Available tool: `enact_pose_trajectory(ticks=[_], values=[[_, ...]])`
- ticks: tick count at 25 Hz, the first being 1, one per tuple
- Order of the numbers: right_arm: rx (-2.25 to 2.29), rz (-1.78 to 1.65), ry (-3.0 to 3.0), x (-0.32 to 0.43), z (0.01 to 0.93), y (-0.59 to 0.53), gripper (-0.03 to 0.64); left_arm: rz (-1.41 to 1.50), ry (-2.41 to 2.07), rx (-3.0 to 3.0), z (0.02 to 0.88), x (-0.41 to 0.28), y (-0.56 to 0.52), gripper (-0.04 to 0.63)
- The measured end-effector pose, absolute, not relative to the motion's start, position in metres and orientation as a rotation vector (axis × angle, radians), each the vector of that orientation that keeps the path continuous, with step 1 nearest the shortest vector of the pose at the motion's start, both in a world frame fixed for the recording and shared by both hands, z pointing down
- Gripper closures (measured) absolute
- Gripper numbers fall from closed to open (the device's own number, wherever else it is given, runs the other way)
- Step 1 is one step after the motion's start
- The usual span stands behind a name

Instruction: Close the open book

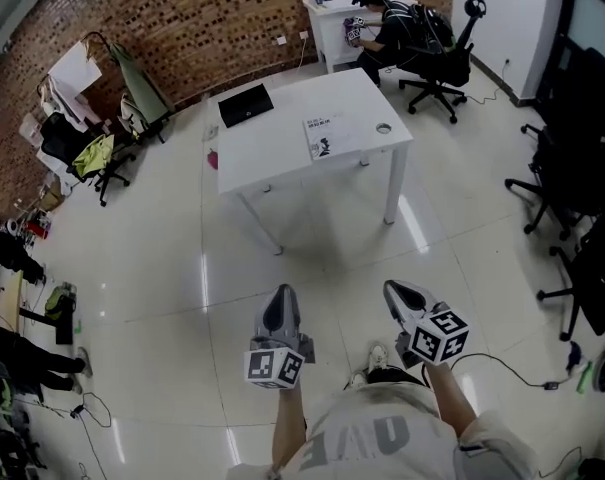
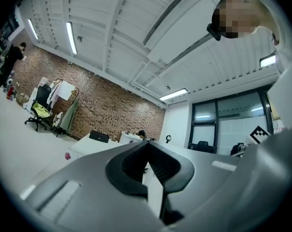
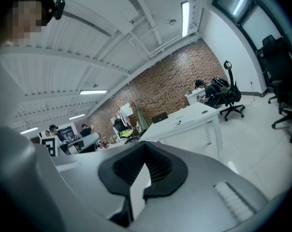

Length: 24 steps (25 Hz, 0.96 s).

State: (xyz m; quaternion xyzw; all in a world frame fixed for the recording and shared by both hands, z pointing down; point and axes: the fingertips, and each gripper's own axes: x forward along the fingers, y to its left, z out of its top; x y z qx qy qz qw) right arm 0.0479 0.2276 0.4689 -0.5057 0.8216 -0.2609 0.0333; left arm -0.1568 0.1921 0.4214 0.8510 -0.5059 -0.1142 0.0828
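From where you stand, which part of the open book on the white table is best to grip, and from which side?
Probably the outer edge of one half of the book, approached from the near edge of the table, where it lies flat and closest. Its spine is too small to make out.

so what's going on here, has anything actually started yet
Not really. A person stands on the tiled floor, well back from the white table, holding a gripper in each hand. The left gripper and the right gripper are both shut with nothing between the jaws, and they point towards the table. The book lies on the table, with a black laptop further back, and nothing is near it. Someone else sits at a desk by the brick wall.
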Motion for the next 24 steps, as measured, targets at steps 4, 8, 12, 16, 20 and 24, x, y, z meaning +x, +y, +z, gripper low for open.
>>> enact_pose_trajectory(ticks=[4, 8, 12, 16, 20, 24], values=[[-1.574, -0.75, 2.547, 0.025, 0.46, 0.246, 0.614, -0.348, -1.578, 2.509, 0.418, -0.186, 0.211, 0.578], [-1.587, -0.728, 2.553, 0.025, 0.459, 0.267, 0.614, -0.329, -1.611, 2.489, 0.42, -0.193, 0.227, 0.578], [-1.609, -0.715, 2.525, 0.036, 0.456, 0.277, 0.614, -0.302, -1.604, 2.5, 0.42, -0.187, 0.235, 0.578], [-1.628, -0.703, 2.502, 0.041, 0.455, 0.278, 0.614, -0.298, -1.595, 2.506, 0.421, -0.183, 0.237, 0.578], [-1.616, -0.726, 2.505, 0.045, 0.457, 0.278, 0.614, -0.285, -1.6, 2.515, 0.419, -0.179, 0.235, 0.578], [-1.555, -0.832, 2.519, 0.042, 0.474, 0.28, 0.614, -0.251, -1.605, 2.502, 0.428, -0.176, 0.234, 0.578]])
